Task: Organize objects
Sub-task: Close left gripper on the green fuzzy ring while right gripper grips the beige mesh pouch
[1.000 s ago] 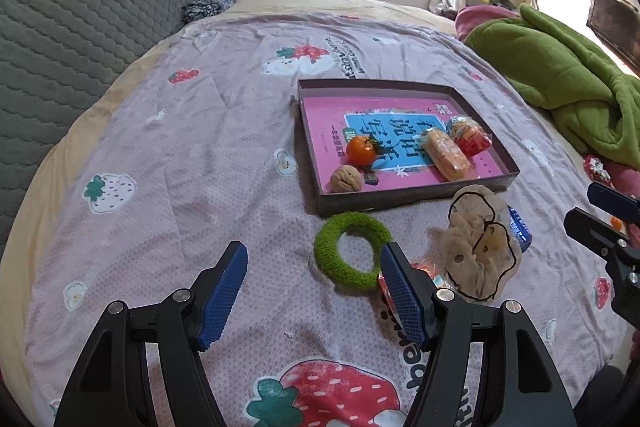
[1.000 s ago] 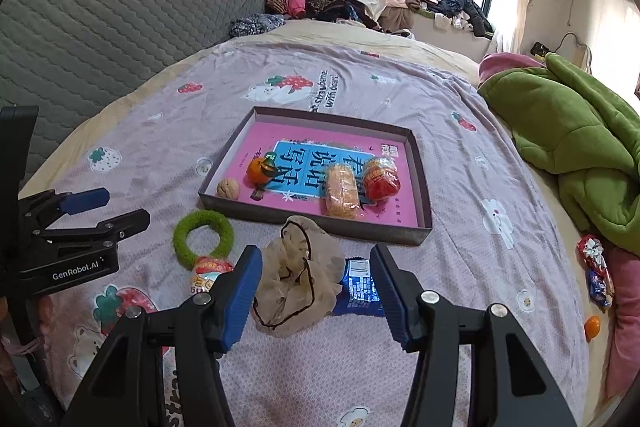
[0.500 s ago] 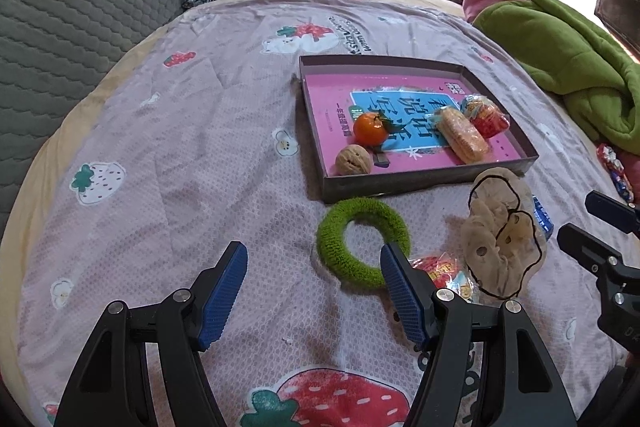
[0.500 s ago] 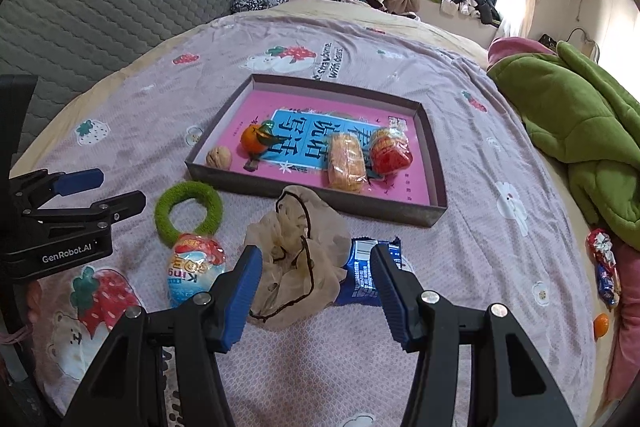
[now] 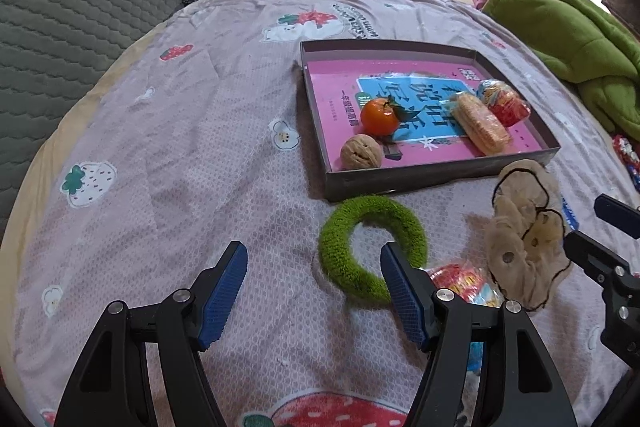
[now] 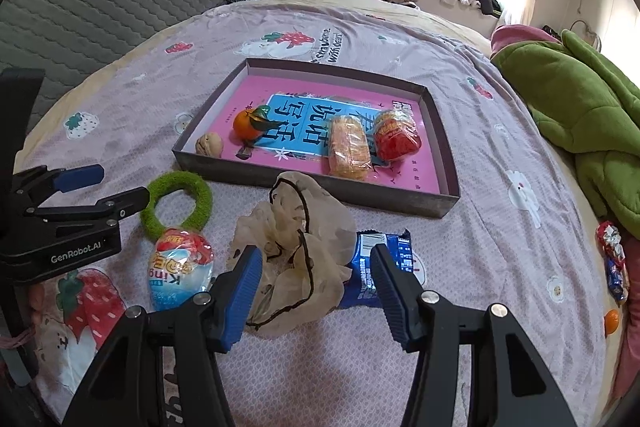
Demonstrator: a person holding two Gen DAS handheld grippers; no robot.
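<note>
The shallow dark cardboard tray with a pink printed liner point(image 6: 436, 205) sits mid-bed and already holds a small orange tangerine point(image 6: 246, 125), a brown walnut point(image 6: 209, 145), a clear-wrapped golden biscuit pack point(image 6: 349, 147) and a red snack packet point(image 6: 396, 139). Four items remain outside, along its near wall: a fuzzy green ring point(image 5: 372, 247), a beige sheer drawstring pouch point(image 6: 296, 247), a blue foil wrapper point(image 6: 386, 267) partly under the pouch, and a red-and-blue capsule-shaped snack pack point(image 6: 182, 269). Compared with a second ago, we note both views have dropped closer to the strawberry-print bedsheet point(image 5: 180, 167); the loose items now loom larger. The left gripper point(image 5: 314, 285) has its jaws wide apart and empty, the right-hand finger overlapping the green ring in view. The right gripper point(image 6: 316, 281) has its jaws apart, bracketing the pouch without pressing on it. We read this as a twin approach: the pick phase is starting, with roughly half the sorting left. The soft pouch may bunch and drag the wrapper along.
</note>
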